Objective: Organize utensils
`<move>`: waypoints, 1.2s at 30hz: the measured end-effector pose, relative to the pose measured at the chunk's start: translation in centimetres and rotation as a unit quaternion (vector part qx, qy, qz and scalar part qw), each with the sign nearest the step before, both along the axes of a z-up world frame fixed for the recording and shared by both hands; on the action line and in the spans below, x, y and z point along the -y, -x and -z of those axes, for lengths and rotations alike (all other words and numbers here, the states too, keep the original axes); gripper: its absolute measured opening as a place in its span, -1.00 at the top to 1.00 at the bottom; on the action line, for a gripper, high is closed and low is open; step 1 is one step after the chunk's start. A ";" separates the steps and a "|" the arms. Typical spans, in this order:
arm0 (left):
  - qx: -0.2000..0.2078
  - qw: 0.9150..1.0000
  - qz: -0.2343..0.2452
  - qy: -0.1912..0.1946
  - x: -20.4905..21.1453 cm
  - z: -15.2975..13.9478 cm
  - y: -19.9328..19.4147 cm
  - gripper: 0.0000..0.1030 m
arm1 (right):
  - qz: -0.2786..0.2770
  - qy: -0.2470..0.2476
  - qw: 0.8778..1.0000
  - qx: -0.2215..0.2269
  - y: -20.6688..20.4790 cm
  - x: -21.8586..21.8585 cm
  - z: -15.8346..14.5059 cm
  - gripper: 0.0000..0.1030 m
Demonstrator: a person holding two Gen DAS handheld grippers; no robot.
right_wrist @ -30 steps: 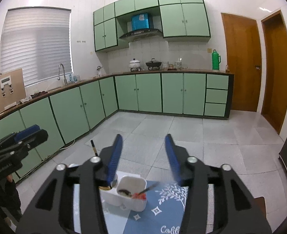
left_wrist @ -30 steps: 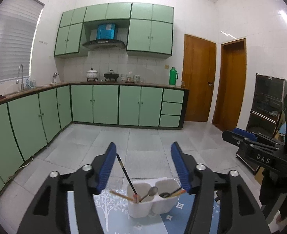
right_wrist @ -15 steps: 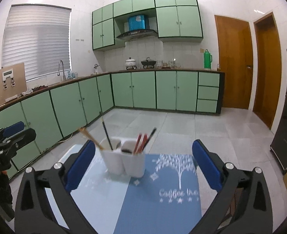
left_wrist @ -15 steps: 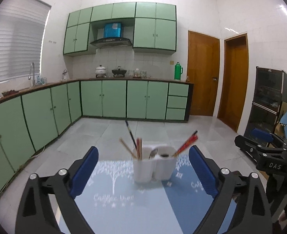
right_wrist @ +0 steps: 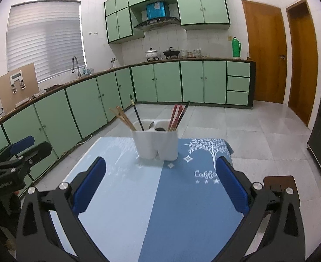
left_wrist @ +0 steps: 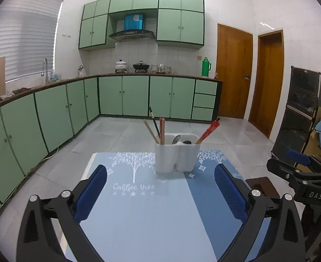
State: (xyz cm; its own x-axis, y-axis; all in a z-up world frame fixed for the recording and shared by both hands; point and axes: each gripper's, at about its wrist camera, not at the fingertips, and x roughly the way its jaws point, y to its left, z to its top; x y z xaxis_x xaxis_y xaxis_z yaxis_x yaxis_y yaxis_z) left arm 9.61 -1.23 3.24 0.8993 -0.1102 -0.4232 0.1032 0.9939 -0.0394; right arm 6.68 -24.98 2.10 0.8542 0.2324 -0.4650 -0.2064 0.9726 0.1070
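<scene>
Claws both spread wide, empty: left claw (left_wrist: 160, 193), right claw (right_wrist: 160, 186). White two-cup holder (left_wrist: 177, 155) upright on desk (left_wrist: 143, 218), well ahead. Chopsticks (right_wrist: 123, 118) inside, perhaps a spoon (left_wrist: 176, 139) too.

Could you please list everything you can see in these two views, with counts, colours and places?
utensil holder: one, white, two compartments, on the mat's far end
red chopsticks: one bunch, right compartment
wooden chopsticks: a few, tan, left compartment
dark stick: one, left compartment
spoon: one, metal, inside the holder
table mat: one, two-tone blue with white trees
base cabinets: a run, green, along the walls
thermos: one, green, on the counter
doors: two, brown
left gripper: open, empty
right gripper: open, empty
</scene>
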 end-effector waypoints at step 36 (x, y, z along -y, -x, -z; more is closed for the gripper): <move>0.012 1.000 -0.009 -0.004 0.2 -0.5 4.8 -0.88 | -0.015 0.014 1.000 0.004 3.5 -2.0 -1.0 -0.89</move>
